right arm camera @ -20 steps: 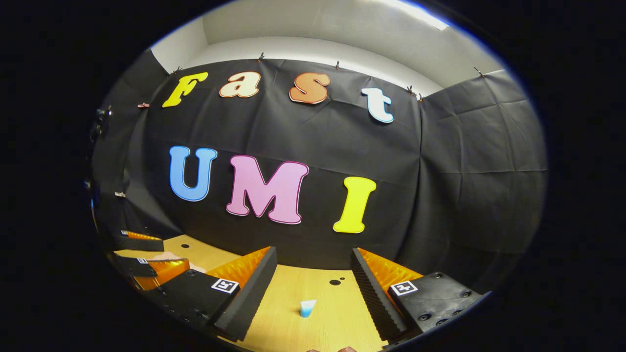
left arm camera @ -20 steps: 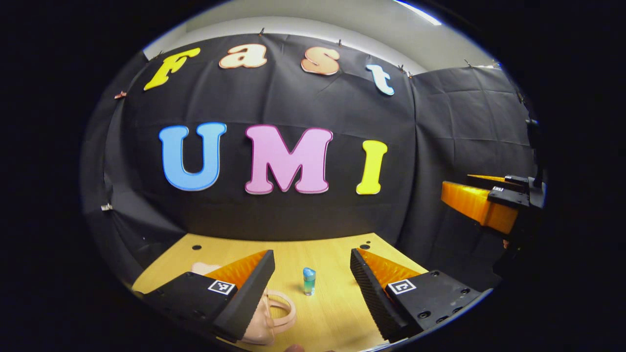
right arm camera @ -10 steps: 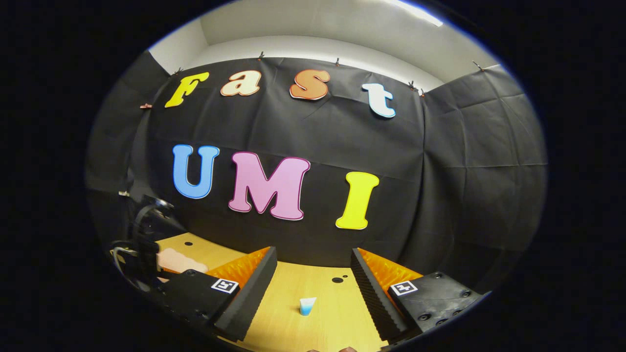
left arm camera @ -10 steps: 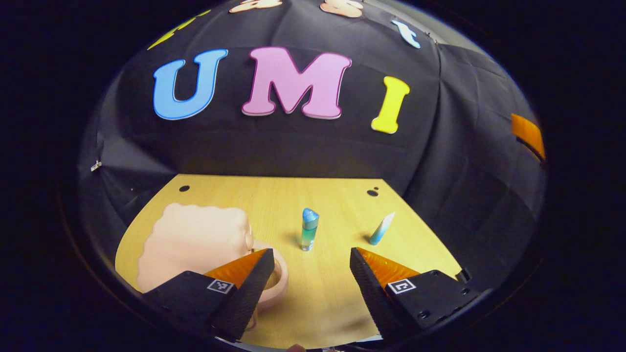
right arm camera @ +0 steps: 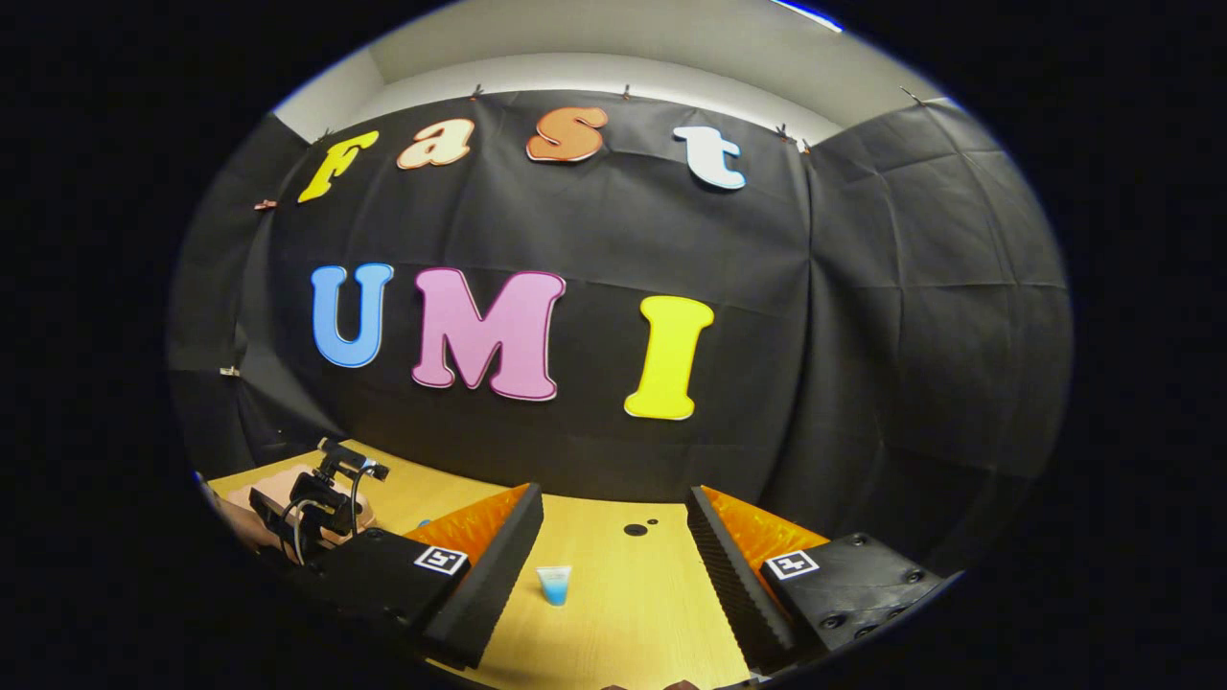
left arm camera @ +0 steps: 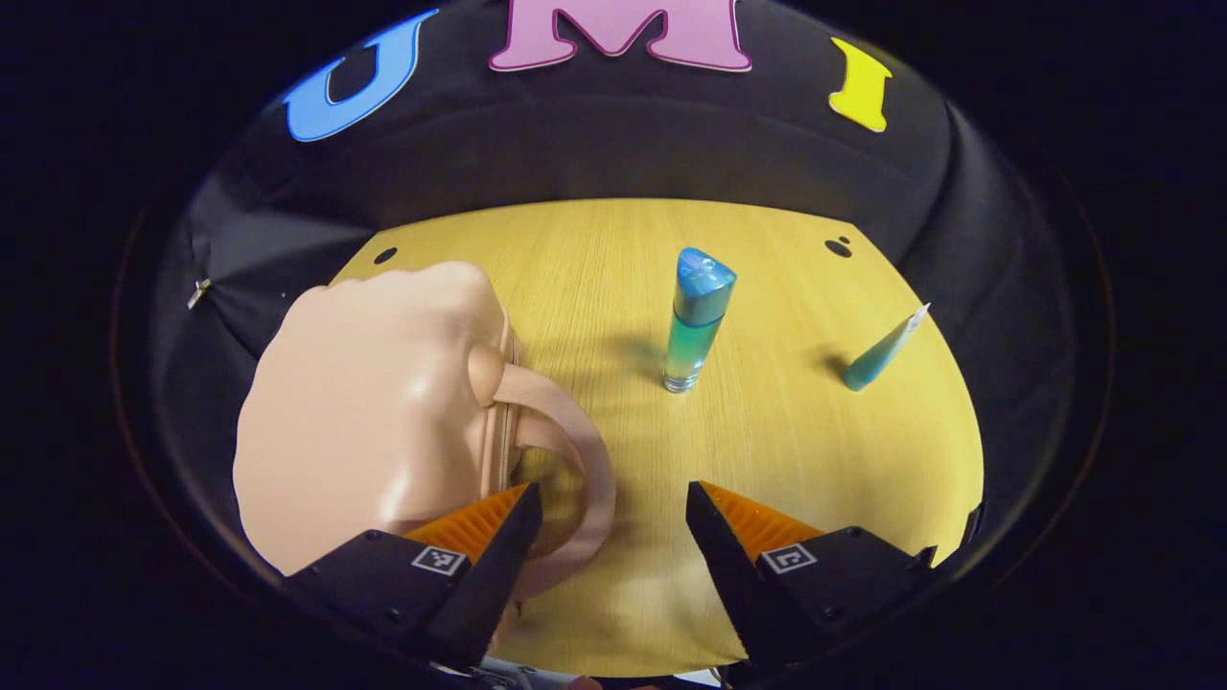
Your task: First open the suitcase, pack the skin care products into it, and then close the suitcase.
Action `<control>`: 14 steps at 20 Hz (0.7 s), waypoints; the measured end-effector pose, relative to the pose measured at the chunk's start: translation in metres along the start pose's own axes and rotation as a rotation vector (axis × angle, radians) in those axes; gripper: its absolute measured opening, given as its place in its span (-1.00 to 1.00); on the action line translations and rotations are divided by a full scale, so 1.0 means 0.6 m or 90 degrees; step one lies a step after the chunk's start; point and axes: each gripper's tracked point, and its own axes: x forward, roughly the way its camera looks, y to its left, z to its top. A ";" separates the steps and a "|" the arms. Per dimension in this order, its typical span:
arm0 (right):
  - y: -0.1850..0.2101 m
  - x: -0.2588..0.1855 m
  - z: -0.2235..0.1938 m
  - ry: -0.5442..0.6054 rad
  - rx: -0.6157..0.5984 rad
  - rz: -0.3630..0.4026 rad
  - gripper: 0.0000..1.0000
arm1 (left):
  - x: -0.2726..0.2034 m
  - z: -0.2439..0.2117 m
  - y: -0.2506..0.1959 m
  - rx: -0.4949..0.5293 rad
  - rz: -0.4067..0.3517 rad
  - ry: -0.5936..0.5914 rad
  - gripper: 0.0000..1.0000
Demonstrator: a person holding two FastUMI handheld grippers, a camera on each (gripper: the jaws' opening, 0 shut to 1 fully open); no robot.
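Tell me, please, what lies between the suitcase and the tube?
In the left gripper view, the blue bottle stands upright between the suitcase and the tube, on the table.

- Light wooden table (left arm camera: 613, 287), grain running away toward the black cloth, small dark holes near its far corners.
- On its left side lies a closed pink suitcase (left arm camera: 364, 412), looped handle toward the middle.
- Near the centre, a blue-green bottle (left arm camera: 695, 321) stands upright.
- Well to its right, a teal tube (left arm camera: 877, 353) stands on its cap, seen in the right gripper view too (right arm camera: 553, 584).
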 end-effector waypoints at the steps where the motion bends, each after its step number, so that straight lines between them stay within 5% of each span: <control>1: -0.011 0.004 -0.004 0.005 0.005 -0.005 0.92 | 0.005 0.003 -0.002 0.002 0.002 0.007 0.84; 3: -0.029 0.011 -0.009 0.011 0.013 -0.013 0.92 | 0.032 -0.015 0.000 -0.007 0.006 0.043 0.71; 5: -0.040 0.013 -0.011 0.012 0.014 -0.018 0.93 | 0.052 -0.033 0.024 -0.006 0.026 0.084 0.04; 7: -0.049 0.014 -0.015 0.014 0.009 -0.018 0.92 | 0.047 -0.026 0.015 0.020 -0.014 0.077 -0.56; 10: -0.053 0.017 -0.019 0.017 0.011 -0.011 0.92 | 0.004 0.001 0.007 0.071 -0.035 0.068 -0.70; 14: -0.031 0.028 -0.026 0.021 0.022 0.019 0.92 | -0.095 0.050 0.028 0.018 -0.075 0.063 -0.77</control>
